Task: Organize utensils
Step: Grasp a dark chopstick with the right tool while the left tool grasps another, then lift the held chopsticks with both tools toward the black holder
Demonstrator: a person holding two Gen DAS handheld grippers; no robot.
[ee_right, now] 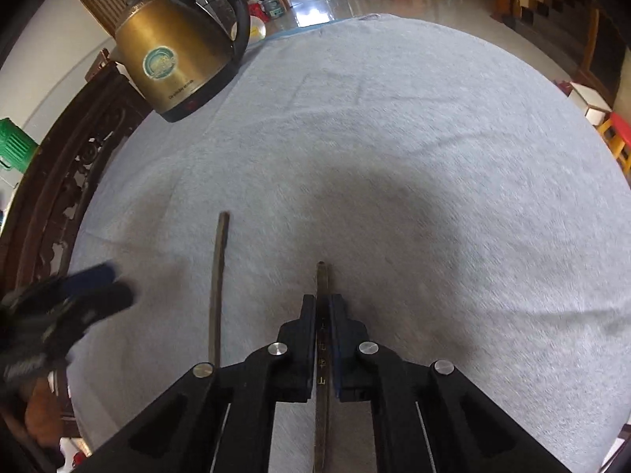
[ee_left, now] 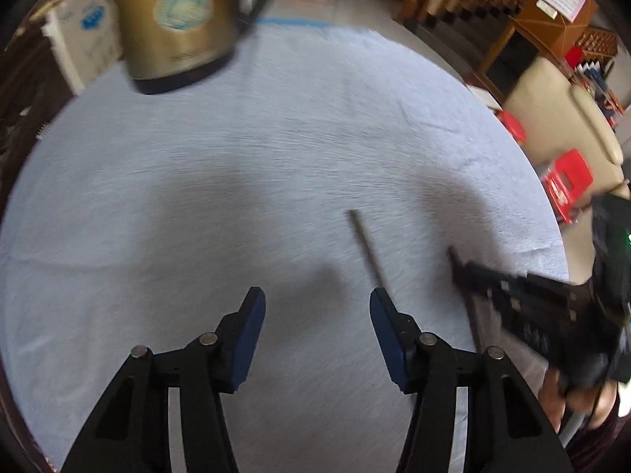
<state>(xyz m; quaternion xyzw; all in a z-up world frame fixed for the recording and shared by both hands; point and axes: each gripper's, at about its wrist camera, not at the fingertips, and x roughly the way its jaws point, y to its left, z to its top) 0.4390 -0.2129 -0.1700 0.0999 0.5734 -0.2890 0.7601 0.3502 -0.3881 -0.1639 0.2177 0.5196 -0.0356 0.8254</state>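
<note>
the right gripper (ee_right: 323, 303) has its jaws clamped on one chopstick (ee_right: 322, 276) low over the surface (ee_right: 394, 138) — a second chopstick (ee_right: 217, 283) lies just left. the left gripper (ee_left: 317, 303) — jaws apart, empty. a kettle (ee_right: 173, 67) stands far off.

Two slim dark wooden chopsticks lie on the cloth: one loose chopstick (ee_right: 217, 287) to the left; one gold-lettered chopstick (ee_right: 322, 354) between closed black fingers; one brass-coloured electric kettle with a black handle and base (ee_right: 173, 63) stands at the far left edge; one pale grey-blue fabric tablecloth (ee_right: 394, 157) covers the round table; two black two-finger grippers show, the right gripper (ee_right: 323, 303) and the left gripper (ee_left: 317, 307); beyond the table perhaps two red plastic stools (ee_left: 568, 181), though blur makes that count uncertain.
</note>
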